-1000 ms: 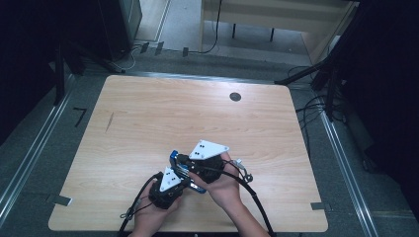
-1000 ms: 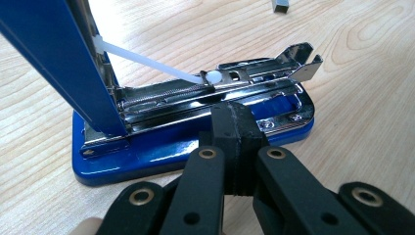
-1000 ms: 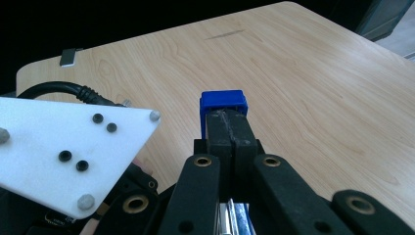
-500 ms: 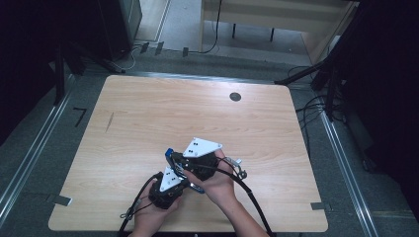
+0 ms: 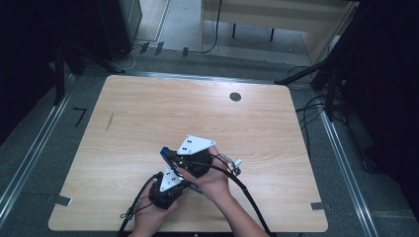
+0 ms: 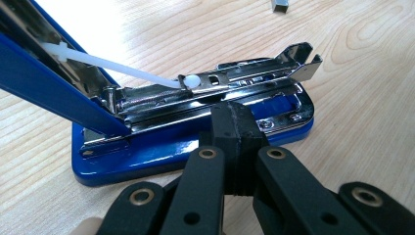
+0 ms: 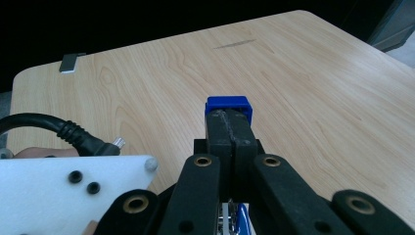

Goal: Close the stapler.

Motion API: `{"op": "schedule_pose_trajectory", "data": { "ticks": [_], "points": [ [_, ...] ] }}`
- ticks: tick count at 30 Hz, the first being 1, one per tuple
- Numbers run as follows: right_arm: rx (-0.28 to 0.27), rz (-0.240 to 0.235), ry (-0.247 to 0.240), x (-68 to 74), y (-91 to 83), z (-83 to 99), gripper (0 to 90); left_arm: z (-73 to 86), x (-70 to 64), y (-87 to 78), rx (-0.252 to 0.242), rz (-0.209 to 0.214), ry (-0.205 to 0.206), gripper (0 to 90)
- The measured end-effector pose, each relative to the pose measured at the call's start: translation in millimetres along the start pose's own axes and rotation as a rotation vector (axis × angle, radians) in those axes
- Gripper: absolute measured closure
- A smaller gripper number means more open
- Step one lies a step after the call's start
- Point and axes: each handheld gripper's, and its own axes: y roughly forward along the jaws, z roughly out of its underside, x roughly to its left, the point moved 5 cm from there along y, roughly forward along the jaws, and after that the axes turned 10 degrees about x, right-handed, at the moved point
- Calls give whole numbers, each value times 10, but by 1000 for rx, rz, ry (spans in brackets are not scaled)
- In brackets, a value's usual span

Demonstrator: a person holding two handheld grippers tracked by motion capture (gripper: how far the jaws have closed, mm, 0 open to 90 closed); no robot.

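Note:
A blue stapler (image 6: pixel 195 147) lies on the wooden table (image 5: pixel 148 113) with its blue lid (image 6: pixel 44 73) swung up and its chrome magazine (image 6: pixel 254 78) bared. My left gripper (image 6: pixel 234 122) is shut, its tips resting against the stapler's base. In the high view this left gripper (image 5: pixel 168 185) sits near the front edge. My right gripper (image 7: pixel 228 125) is shut too, its jaws lying along the lid, whose blue end (image 7: pixel 227 105) pokes out past them. Seen from above, the right gripper (image 5: pixel 173 157) is just beyond the left, with the lid's tip (image 5: pixel 164 149) at its left.
A small metal piece (image 6: pixel 280 5) lies on the wood beyond the stapler. A round dark grommet (image 5: pixel 235 97) sits at the table's far side. Black cables (image 5: pixel 247 197) trail off the front edge. Tape marks (image 5: pixel 60 200) are near the front left corner.
The right gripper and the blue lid tip have shifted slightly left and away from the person. The left gripper has stayed put.

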Motion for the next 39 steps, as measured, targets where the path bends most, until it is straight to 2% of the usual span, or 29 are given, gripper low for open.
{"op": "schedule_pose_trajectory", "data": {
  "ticks": [5,10,21,39],
  "points": [
    [30,2,-1,-16,116,30,900,1,-1,0,1,0,2,900],
    [23,-16,18,-38,164,31,900,2,2,-1,2,2,3,900],
    [79,-30,12,-49,329,105,900,3,4,-2,4,2,4,900],
    [137,-50,22,-78,501,191,900,2,0,-1,4,3,1,900]
  ]
}}
